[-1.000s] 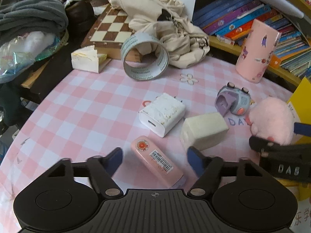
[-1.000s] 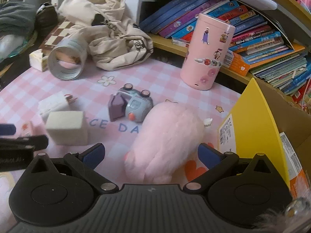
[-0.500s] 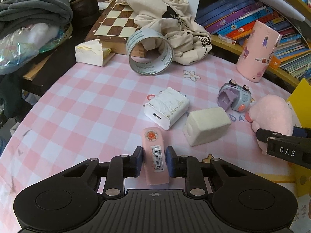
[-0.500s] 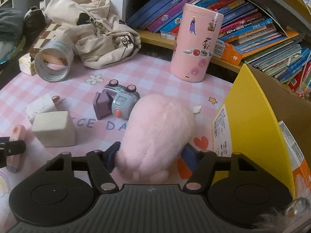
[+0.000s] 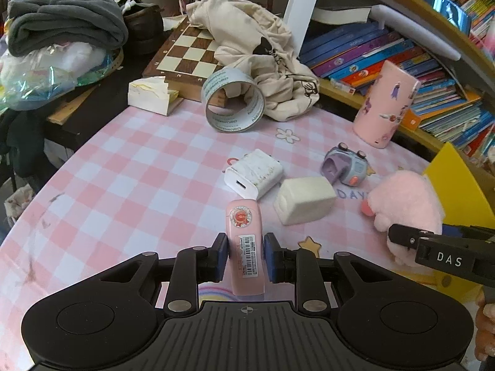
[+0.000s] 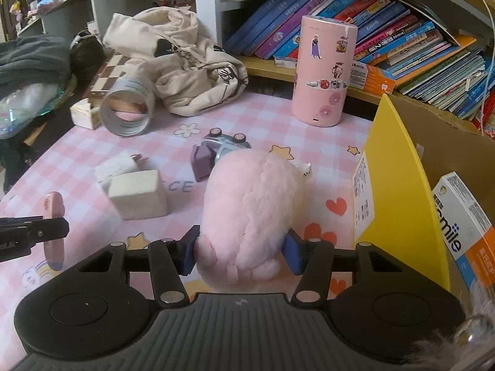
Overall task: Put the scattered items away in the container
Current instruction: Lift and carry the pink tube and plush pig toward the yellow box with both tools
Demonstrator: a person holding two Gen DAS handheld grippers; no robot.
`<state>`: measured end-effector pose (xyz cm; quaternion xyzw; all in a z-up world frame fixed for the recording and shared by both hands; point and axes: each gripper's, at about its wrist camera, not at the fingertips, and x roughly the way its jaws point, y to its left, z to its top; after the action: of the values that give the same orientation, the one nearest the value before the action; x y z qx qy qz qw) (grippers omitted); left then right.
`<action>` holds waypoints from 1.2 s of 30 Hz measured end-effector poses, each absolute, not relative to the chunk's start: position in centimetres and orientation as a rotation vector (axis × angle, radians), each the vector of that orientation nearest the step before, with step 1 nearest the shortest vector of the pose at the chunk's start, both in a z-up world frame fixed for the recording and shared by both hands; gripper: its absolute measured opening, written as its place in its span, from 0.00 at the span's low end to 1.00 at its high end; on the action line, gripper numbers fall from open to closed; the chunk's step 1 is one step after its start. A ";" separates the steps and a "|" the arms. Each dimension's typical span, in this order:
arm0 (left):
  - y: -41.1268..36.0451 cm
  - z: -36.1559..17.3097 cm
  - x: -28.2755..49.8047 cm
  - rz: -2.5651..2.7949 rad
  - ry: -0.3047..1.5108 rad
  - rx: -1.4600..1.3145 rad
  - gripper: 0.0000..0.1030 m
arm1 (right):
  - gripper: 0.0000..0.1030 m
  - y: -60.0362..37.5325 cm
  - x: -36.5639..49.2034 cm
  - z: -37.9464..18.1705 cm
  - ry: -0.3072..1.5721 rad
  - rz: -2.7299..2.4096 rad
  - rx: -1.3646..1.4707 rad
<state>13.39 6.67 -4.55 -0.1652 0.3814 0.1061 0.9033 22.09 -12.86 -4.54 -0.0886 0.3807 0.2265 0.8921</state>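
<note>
The left gripper pinches a flat pink oblong case with a barcode label on the pink checked tablecloth. The right gripper squeezes a fluffy pink plush toy, just beside the yellow-flapped cardboard box. Farther off lie a cream foam block, a white plug-in charger and a grey tape roll.

both wrist views look low across the checked table, close.
</note>
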 end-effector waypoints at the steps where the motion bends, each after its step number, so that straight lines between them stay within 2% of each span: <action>1: 6.6 -4.4 13.0 0.214 0.785 -0.345 0.23 | 0.50 -13.0 21.8 -4.4 0.790 0.476 -0.178; 22: 5.6 -1.2 6.0 0.162 0.680 -0.329 0.23 | 0.50 -13.9 14.4 -1.9 0.752 0.513 -0.139; 27: 5.2 -0.6 4.2 0.152 0.663 -0.326 0.23 | 0.45 -14.2 12.6 -1.3 0.739 0.526 -0.133; 36: 5.2 0.1 1.4 0.151 0.643 -0.319 0.23 | 0.42 -14.4 9.9 -1.3 0.744 0.521 -0.144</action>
<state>1.37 5.22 0.07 -0.1560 0.3143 0.0740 0.9335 9.88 -14.36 -1.33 -0.0696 0.3591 0.2513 0.8962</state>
